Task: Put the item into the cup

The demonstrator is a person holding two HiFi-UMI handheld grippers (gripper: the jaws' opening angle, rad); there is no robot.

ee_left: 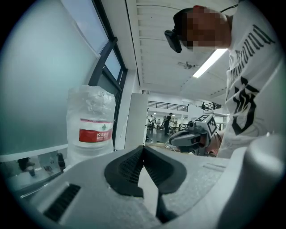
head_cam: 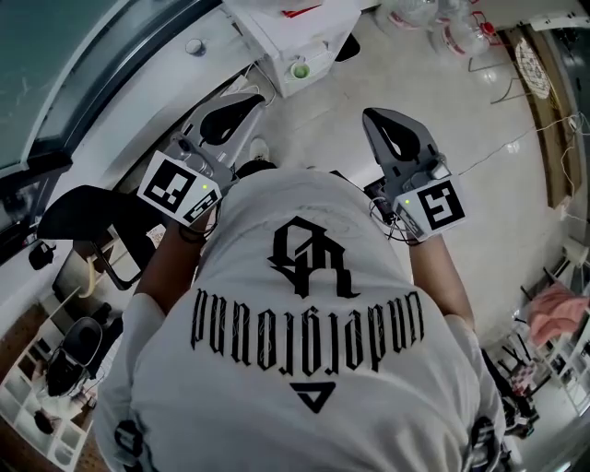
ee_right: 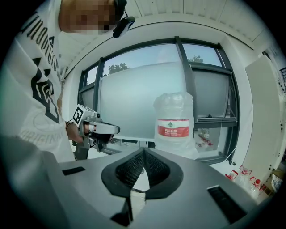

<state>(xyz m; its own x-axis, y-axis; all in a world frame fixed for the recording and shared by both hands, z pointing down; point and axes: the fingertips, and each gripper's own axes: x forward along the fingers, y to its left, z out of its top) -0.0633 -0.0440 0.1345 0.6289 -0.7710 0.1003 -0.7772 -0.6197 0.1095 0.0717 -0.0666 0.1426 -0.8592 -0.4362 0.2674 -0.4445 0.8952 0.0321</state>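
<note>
No cup or item for it is clearly in view. My left gripper (head_cam: 241,103) is held up at chest height, left of the person's white shirt (head_cam: 304,350). Its jaws are shut with nothing between them, and they meet in a thin line in the left gripper view (ee_left: 144,148). My right gripper (head_cam: 380,120) is held level with it on the right. It too is shut and empty in its own view (ee_right: 144,151). Each gripper shows in the other's view, the right gripper (ee_left: 194,134) and the left gripper (ee_right: 96,129).
A large water jug with a red label (ee_left: 91,123) (ee_right: 175,123) stands by the window. In the head view a white unit (head_cam: 295,37) carries a small green round thing (head_cam: 300,69). A black chair (head_cam: 92,217) is at the left and bottles (head_cam: 452,28) lie on the floor far ahead.
</note>
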